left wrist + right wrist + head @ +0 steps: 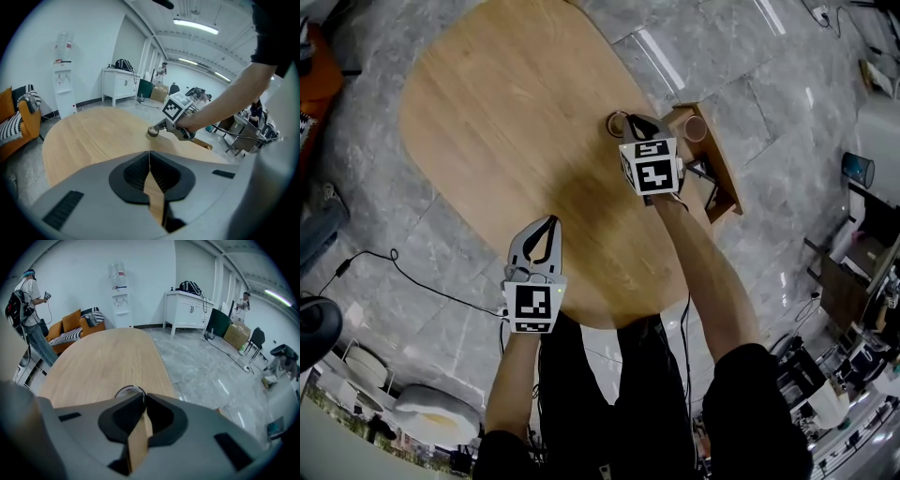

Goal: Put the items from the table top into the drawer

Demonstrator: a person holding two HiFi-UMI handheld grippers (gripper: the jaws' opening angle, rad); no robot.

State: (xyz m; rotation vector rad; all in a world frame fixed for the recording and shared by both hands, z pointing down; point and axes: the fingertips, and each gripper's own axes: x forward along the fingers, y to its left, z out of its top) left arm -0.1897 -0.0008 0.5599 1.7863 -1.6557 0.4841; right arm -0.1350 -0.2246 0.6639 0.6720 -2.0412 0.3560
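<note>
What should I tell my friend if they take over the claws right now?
Left claw: shut, empty, hovering over the table.
Right claw: pinched shut on the rim of the small round roll, which sits at the table's edge next to the drawer.
Done: the drawer is open, with a pinkish roll and some dark things already inside.
Left to do: carry the small round roll over into the drawer. It looks like the only item remaining on the table top.
</note>
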